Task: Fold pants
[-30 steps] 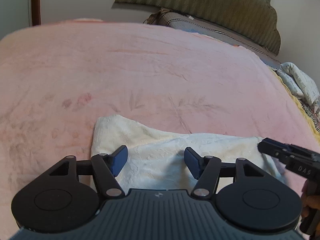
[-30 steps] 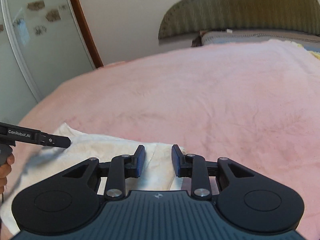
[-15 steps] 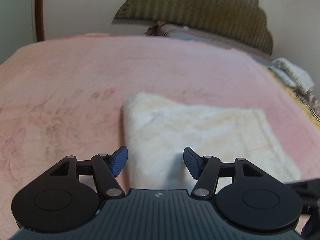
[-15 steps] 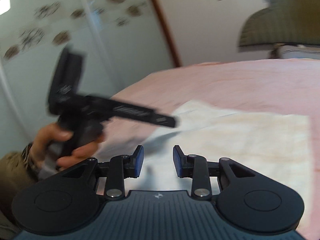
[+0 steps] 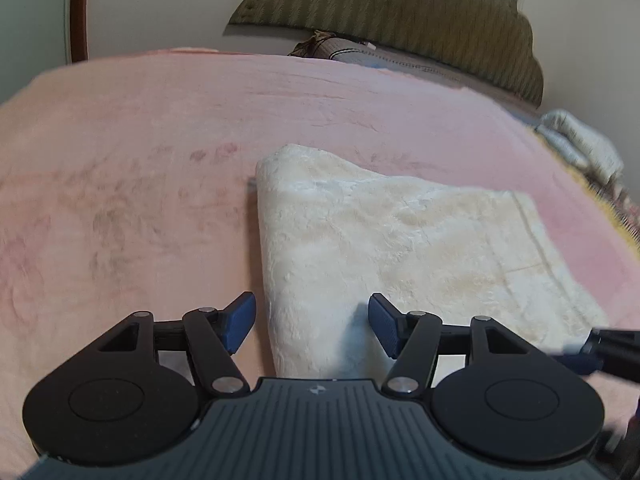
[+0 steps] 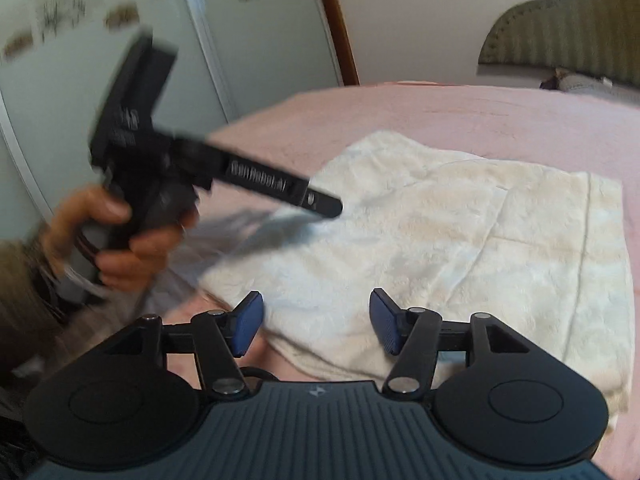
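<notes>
The pants, cream and fleecy, lie folded into a thick rectangular packet on the pink blanket of the bed, near its front edge. Several layers are seen stacked at the near border in the right wrist view, and one corner at the far left is lifted slightly off the blanket.

What could go wrong is judged from this layering. If only the top layer is pinched at the next grasp, the packet is likely to be peeled open and the fold lost. The pile is soft and bulky, so a shallow bite could slip off it. The loosely raised far corner could spring back or be dragged askew if the packet is pulled across the plush blanket, which probably offers friction. The two tools are also held close together over the same cloth, so a collision between them cannot be ruled out.

The left tongs are spread apart and nothing is held; the left folded edge of the pants is seen between and just ahead of the fingertips. The right tongs are likewise released, with the near border of the packet between them. Whether either pair touches the cloth cannot be told. The headboard stands well beyond.
</notes>
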`<act>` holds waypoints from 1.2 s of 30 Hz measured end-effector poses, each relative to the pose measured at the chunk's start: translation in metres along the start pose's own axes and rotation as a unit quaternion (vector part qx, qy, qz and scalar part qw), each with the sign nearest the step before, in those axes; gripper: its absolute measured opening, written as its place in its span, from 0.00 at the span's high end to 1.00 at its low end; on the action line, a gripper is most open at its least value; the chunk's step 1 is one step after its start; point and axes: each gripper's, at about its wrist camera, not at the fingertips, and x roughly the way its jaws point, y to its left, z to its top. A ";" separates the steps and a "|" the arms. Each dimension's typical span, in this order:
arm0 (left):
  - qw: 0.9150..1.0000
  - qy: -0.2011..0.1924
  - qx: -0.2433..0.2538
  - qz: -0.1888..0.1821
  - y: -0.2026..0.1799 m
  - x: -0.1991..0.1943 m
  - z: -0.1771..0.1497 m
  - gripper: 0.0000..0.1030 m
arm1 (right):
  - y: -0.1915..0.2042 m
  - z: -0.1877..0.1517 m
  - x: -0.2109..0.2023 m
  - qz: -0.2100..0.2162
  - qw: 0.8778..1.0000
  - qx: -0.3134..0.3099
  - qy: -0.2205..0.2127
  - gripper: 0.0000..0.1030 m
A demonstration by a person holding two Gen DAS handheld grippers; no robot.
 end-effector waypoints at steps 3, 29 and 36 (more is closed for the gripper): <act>0.997 0.000 -0.060 -0.044 0.025 -0.006 -0.002 0.19 | -0.032 0.008 -0.042 -0.022 0.996 0.052 -0.067 0.41; 0.999 0.035 0.037 -0.004 -0.029 0.042 0.001 0.05 | -0.170 0.005 -0.004 0.056 0.969 0.237 -0.041 0.34; 0.999 0.037 0.030 0.011 -0.032 0.043 0.001 0.01 | -0.168 0.002 -0.003 0.056 0.973 0.218 -0.057 0.33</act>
